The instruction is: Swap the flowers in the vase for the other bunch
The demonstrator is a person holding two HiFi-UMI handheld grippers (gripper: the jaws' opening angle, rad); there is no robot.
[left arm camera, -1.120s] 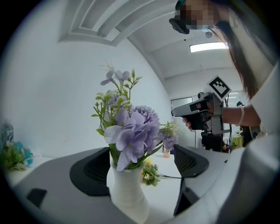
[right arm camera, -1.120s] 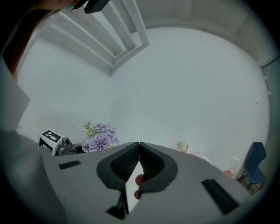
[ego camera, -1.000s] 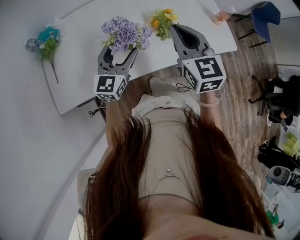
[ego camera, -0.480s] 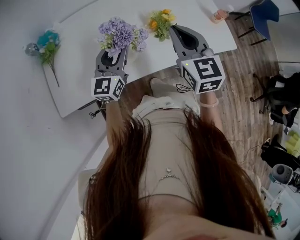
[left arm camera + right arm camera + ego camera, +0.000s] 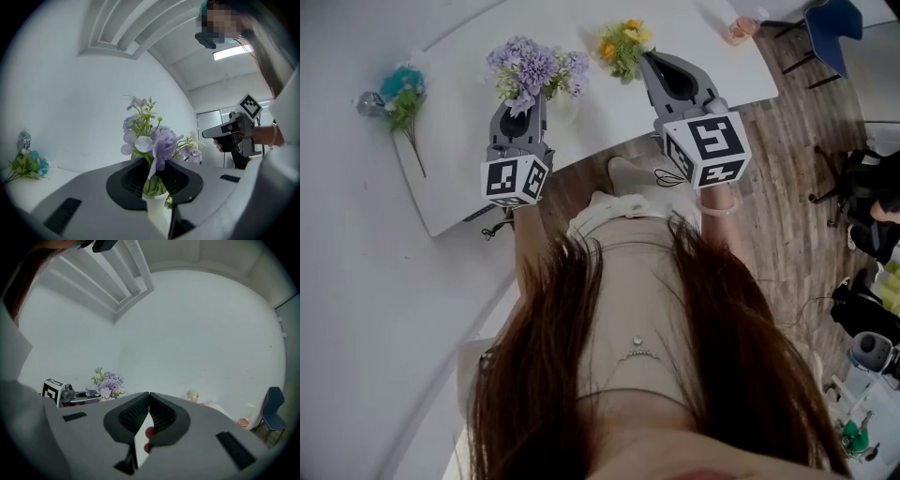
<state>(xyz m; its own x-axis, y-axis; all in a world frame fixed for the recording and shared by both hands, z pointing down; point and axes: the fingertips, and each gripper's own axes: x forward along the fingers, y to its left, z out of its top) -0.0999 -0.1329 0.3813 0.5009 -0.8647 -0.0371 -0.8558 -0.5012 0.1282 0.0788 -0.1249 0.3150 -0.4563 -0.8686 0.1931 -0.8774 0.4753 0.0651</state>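
— In the head view, where do the flowers stand?
— The purple bunch (image 5: 532, 67) rises a little in from the table's (image 5: 609, 108) near edge. The left tool (image 5: 528, 103) reaches over that edge, its tips at the base of the blooms. A yellow and orange bunch (image 5: 623, 42) is farther in, just beside the tip of the right tool (image 5: 649, 58). A teal bunch (image 5: 398, 92) lies near the left corner, next to a can (image 5: 364, 98).
— And the left gripper view?
— The left tool (image 5: 152, 165) is clamped on the green stems of the purple bunch (image 5: 152, 140), just above the mouth of the white vase (image 5: 157, 208) — the stems go down into it. The teal bunch (image 5: 26, 164) shows well apart at the left, the right tool (image 5: 208, 133) at the right.
— The right gripper view?
— The right tool (image 5: 149, 394) has its jaws together, tips touching, nothing pinched between them. Something reddish shows through the slit lower down — I cannot tell what. Beyond, at the left, stands the purple bunch (image 5: 107, 384) with the left tool (image 5: 91, 397) at it.
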